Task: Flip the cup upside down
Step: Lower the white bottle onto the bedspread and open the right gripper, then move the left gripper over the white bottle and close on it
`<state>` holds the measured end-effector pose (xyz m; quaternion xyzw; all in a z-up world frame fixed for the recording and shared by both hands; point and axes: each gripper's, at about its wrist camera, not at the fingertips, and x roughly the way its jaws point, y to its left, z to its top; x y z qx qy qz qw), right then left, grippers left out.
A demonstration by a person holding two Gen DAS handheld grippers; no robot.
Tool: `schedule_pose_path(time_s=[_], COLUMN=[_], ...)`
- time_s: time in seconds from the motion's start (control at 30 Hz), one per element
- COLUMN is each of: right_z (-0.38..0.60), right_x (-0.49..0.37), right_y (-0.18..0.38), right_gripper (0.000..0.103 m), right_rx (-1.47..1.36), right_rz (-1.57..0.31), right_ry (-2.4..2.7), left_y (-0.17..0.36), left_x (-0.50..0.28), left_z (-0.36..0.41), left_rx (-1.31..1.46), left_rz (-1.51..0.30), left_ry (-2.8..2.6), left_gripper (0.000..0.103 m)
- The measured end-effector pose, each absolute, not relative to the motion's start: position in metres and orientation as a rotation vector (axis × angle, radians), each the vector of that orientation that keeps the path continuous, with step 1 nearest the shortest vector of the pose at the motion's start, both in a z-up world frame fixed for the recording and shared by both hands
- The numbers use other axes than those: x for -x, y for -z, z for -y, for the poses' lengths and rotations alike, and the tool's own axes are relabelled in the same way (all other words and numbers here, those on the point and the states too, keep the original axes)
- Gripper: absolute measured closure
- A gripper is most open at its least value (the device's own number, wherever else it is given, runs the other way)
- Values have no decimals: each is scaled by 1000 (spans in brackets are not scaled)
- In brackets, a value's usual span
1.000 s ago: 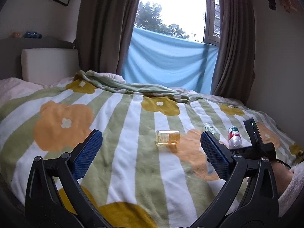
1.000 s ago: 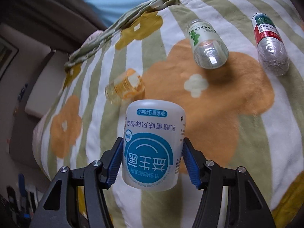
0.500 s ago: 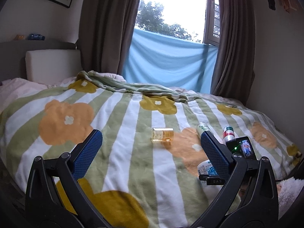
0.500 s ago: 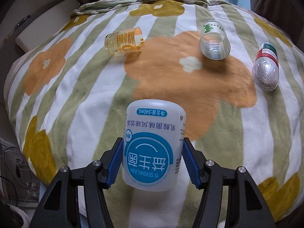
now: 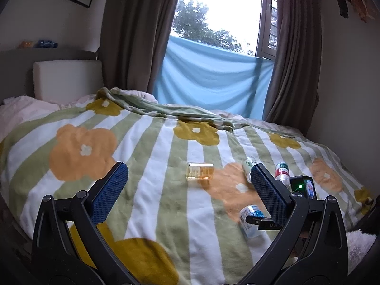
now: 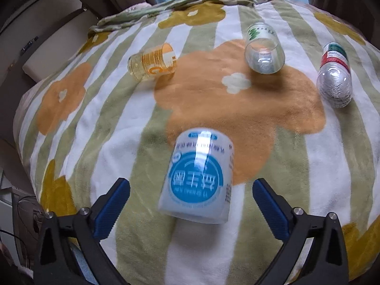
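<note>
Resting inverted on the blanket (image 6: pixel 133 128), white cup (image 6: pixel 198 178) between right gripper's (image 6: pixel 191 204) spread, untouching jaws, left gripper (image 5: pixel 188 190) released too.

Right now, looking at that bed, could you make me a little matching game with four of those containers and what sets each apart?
Things:
1. white cup
2. amber cup
3. clear cup
4. clear bottle

Descriptions:
A. red and green label
B. between the open blue fingers
C. green print, on the orange flower
D. see-through orange, farthest left

Pairs: 1-B, 2-D, 3-C, 4-A
</note>
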<state>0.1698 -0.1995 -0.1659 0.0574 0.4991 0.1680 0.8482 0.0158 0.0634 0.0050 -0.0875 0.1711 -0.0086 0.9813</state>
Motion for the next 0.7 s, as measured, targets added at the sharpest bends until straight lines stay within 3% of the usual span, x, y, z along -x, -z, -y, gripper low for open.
schedule_pose_path(time_s=[0.17, 0.37, 0.5, 0.7], right_z=[240, 263, 277, 297], right_x=[-127, -66, -32, -14], right_y=[128, 95, 98, 125], right_gripper=[0, 0, 0, 0], right_rx=[-220, -83, -76, -115], right_rz=[-809, -558, -437, -405], right_ry=[-440, -383, -328, -350], left_y=[-29, -31, 3, 91], left_x=[-49, -112, -159, -223], left_z=[-33, 25, 71, 106], left_rx=[105, 92, -3, -21], left_rz=[-406, -598, -802, -1212], left_ry=[92, 214, 169, 158], left_gripper=[0, 0, 0, 0])
